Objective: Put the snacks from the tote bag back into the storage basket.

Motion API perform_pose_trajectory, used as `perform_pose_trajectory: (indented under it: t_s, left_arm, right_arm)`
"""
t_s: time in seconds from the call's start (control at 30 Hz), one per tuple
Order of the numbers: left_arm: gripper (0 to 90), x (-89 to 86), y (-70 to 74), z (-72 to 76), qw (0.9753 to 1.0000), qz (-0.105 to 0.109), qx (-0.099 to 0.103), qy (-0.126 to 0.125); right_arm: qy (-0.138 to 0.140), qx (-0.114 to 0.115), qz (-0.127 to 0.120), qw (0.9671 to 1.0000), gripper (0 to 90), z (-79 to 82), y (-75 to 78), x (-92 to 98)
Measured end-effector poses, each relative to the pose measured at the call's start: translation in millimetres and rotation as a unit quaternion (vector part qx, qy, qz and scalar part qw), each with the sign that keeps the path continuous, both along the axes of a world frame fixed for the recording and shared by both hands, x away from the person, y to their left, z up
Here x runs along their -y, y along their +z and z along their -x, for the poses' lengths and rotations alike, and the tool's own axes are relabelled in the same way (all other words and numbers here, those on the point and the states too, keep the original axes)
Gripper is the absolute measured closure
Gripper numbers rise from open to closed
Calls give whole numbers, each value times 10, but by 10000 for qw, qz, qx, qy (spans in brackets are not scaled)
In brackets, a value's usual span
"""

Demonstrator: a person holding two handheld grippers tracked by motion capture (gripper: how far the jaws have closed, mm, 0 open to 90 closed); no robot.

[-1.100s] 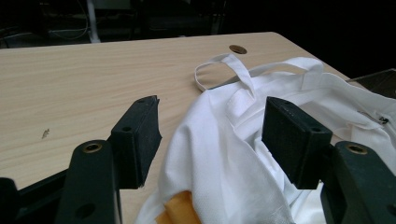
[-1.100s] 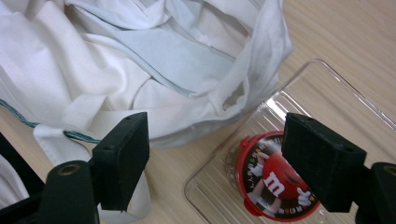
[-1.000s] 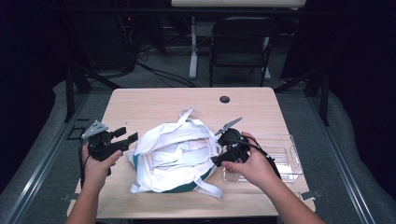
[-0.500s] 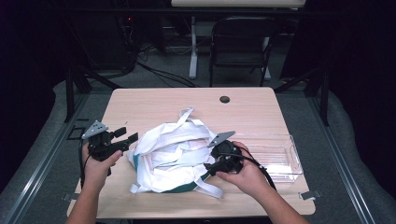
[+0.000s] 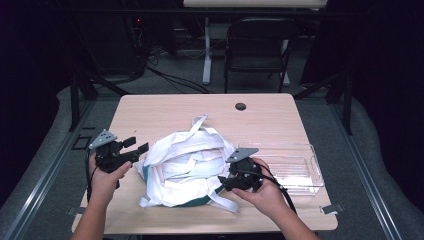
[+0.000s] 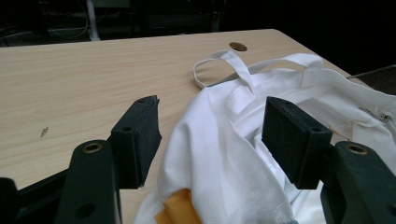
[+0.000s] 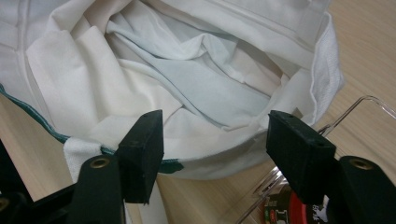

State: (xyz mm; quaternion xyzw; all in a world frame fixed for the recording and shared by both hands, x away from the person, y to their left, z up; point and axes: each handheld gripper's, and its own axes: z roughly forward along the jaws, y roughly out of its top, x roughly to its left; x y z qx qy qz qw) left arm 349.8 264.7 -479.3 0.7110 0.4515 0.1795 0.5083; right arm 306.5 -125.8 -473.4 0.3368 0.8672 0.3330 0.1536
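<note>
We are working on a big white cloth bag with a green trim (image 5: 182, 167). It lies crumpled in the middle of the light wooden table (image 5: 165, 112), closer to the near edge. Our left gripper (image 5: 136, 149) waits just beside the bag's left side with its jaws spread wide, holding nothing. Our right gripper (image 5: 223, 183) is at the bag's right side, near the near edge, and its jaws are spread wide too, with the bag's rim in front of them. A clear plastic box (image 5: 292, 165) sits by the right edge of the table, just beside the bag. We think the job has hardly begun. We have not grabbed the bag yet, and it is still a messy heap.
</note>
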Motion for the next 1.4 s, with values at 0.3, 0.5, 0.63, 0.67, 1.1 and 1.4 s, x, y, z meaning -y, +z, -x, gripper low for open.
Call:
perform_pose_trajectory:
  t_s: [0.3,0.5,0.63,0.67,1.1,1.4]
  left_arm:
    - [369,8,-8,-2,10000,-41,-40,-8]
    - [370,11,-17,-6,10000,-28,-42,-10]
    - [369,17,-19,-7,10000,-27,-31,-15]
    - [369,18,-19,-6,10000,-19,-35,-11]
    - [369,-1,-9,4,10000,-38,-35,-7]
    - [370,-5,-10,4,10000,-36,-42,-9]
  right_arm:
    - [8,243,-522,9983,414,50,-41,58]
    - [35,440,-668,9968,415,111,-66,71]
    - [97,545,-740,9957,411,161,-62,71]
    - [94,577,-793,9951,411,174,-59,74]
    - [48,562,-971,9937,384,247,-75,155]
    - [-42,480,-1189,9917,370,227,-77,239]
